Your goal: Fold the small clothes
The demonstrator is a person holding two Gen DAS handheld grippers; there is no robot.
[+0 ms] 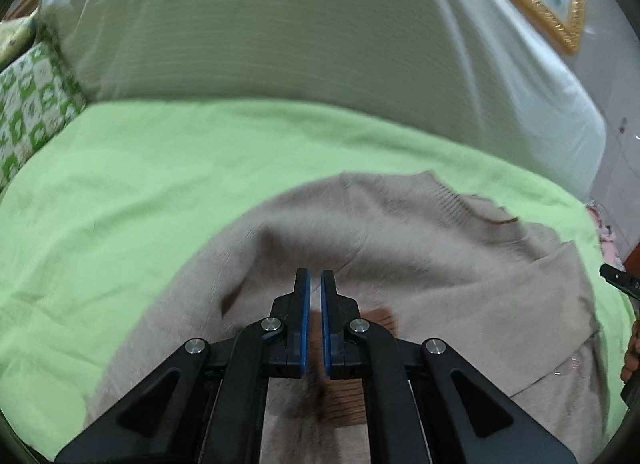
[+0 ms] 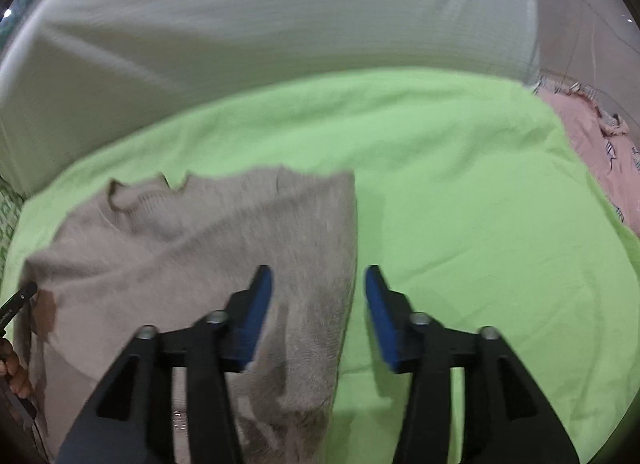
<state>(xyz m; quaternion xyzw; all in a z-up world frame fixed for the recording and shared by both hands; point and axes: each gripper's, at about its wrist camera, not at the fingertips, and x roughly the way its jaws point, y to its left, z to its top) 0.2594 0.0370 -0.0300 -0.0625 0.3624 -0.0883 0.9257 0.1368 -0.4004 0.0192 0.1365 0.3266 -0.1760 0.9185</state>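
A beige knitted sweater (image 1: 400, 248) lies on the green sheet (image 1: 160, 168), its ribbed collar toward the far side. My left gripper (image 1: 316, 276) hovers over the sweater's middle with its blue pads almost together and no cloth visibly pinched at the tips; a brown patch (image 1: 380, 318) shows just beside it. In the right wrist view the sweater (image 2: 200, 240) fills the left half. My right gripper (image 2: 318, 276) stands open astride the sweater's right edge, with its left finger over the knit and its right finger over the bare sheet (image 2: 460, 204).
A big white ribbed cushion (image 1: 260, 24) runs along the far side of the sheet. A green patterned pillow (image 1: 32, 104) sits far left, and pink fabric (image 2: 600, 152) lies at the right. A gold frame (image 1: 560, 12) hangs behind. A person's hand (image 2: 16, 372) shows at the edge.
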